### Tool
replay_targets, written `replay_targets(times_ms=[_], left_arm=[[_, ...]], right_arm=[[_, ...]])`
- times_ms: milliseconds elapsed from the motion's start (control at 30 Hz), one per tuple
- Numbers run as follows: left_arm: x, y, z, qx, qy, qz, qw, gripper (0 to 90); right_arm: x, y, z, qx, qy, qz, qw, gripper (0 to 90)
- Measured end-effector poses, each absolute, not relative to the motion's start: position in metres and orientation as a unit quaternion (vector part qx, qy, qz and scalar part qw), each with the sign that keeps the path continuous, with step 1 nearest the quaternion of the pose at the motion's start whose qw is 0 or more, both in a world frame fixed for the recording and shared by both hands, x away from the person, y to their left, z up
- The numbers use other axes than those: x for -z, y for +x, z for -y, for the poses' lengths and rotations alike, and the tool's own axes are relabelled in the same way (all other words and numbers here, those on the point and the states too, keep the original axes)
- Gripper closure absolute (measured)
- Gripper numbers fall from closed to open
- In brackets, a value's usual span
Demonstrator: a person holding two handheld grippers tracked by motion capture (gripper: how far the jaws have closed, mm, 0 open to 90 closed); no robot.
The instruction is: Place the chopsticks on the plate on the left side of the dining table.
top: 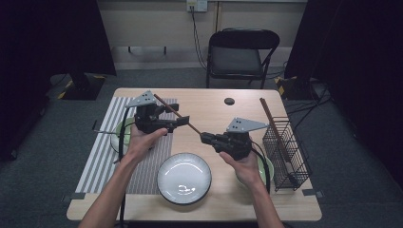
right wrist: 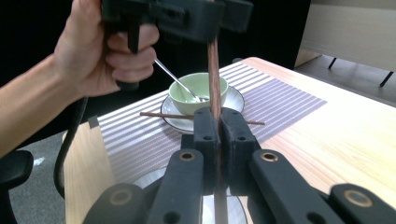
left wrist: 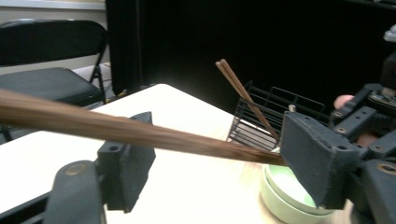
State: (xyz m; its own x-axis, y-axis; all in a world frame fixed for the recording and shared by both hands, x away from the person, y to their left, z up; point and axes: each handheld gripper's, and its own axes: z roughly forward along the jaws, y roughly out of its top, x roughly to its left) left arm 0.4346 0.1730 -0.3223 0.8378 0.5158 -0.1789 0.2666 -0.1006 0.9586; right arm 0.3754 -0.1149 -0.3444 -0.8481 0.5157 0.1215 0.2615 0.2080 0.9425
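While a single brown chopstick spans the gap between the two tools above the table, the handover is judged to be midway. Nearest the person, a white plate lies at the table's front edge. Behind it, the right gripper has its jaws clamped narrow on one end of the chopstick, as the right gripper view confirms with the stick pinched between the pads. The left gripper has its jaws parted around the stick's middle; in the left gripper view the stick passes between them without visible pressure from either pad. Farther left, a green bowl holding a spoon sits on a saucer on the striped mat, with a second chopstick lying across the saucer. At right, a black wire basket holds more chopsticks.

Risk: with one end alone gripped, the long stick may pivot or slip in the right jaws, or catch a left jaw as the hands separate, and fall onto the plate.
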Motion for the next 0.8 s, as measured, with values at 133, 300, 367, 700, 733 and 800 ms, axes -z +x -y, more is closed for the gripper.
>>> replay_targets(times_ms=[133,300,367,700,733,800], left_arm=[[0.318,0.440,-0.180,-0.109,0.729,-0.279,0.616,19.4],[0.316,0.446,-0.187,-0.110,0.722,-0.289,0.619,17.3],[0.316,0.447,-0.189,-0.112,0.721,-0.293,0.617,17.3],[0.314,0.449,-0.189,-0.132,0.734,-0.288,0.601,17.3],[0.315,0.449,-0.190,-0.128,0.730,-0.289,0.606,16.7],[0.316,0.448,-0.190,-0.132,0.725,-0.290,0.610,18.2]], right_arm=[[0.345,0.374,0.122,-0.571,0.257,-0.772,0.113,86.0],[0.346,0.370,0.130,-0.571,0.259,-0.770,0.115,86.0],[0.348,0.369,0.132,-0.570,0.260,-0.771,0.115,86.0],[0.347,0.364,0.138,-0.565,0.264,-0.772,0.124,86.0],[0.348,0.364,0.139,-0.565,0.264,-0.772,0.124,86.0],[0.351,0.365,0.137,-0.560,0.265,-0.776,0.119,86.0]])
